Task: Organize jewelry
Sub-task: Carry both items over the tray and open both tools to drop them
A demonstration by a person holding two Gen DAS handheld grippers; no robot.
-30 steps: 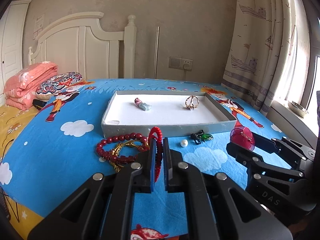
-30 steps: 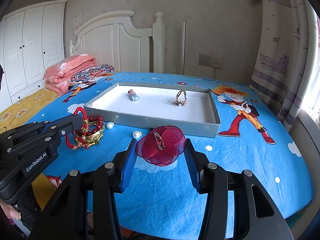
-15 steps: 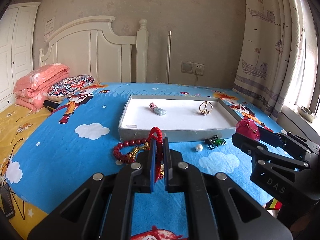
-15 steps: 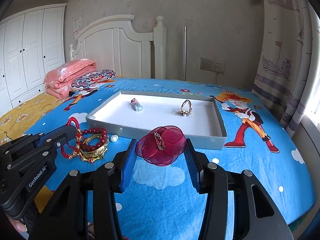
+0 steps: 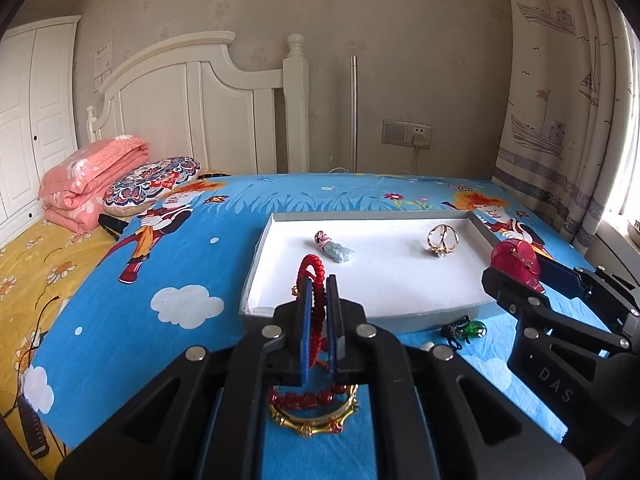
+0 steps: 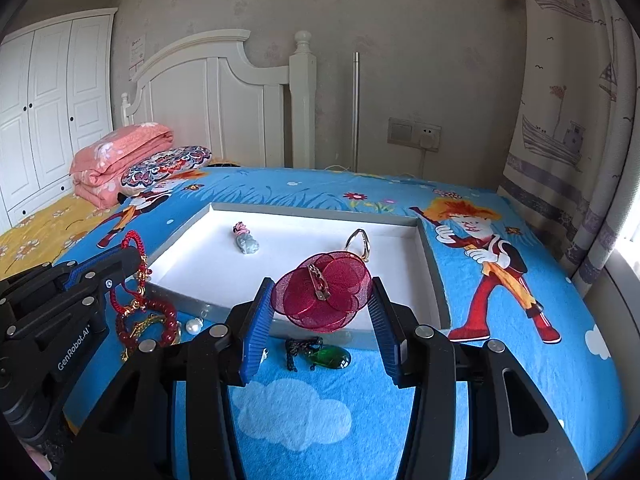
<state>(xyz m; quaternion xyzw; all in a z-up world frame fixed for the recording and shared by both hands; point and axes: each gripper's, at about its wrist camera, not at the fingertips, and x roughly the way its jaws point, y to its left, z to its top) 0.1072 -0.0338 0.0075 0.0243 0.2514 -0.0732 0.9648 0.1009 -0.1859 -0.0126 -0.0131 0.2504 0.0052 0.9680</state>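
Now I am holding jewelry over the tray's (image 5: 440,314) near edge.
My left gripper (image 5: 318,284) is clamping a red cord bracelet (image 5: 312,268); my right gripper (image 6: 322,304) is clamping a red mesh flower brooch (image 6: 324,294).

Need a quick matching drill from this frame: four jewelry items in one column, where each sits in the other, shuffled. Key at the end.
Items:
1. red cord bracelet
2. red flower clip
3. gold ring
4. green pendant

Places:
A. lying inside the tray
B. pinched in the left tool
C. on the bedsheet in front of the tray
D. held between the fingers of the right tool

Pairs: 1-B, 2-D, 3-A, 4-C
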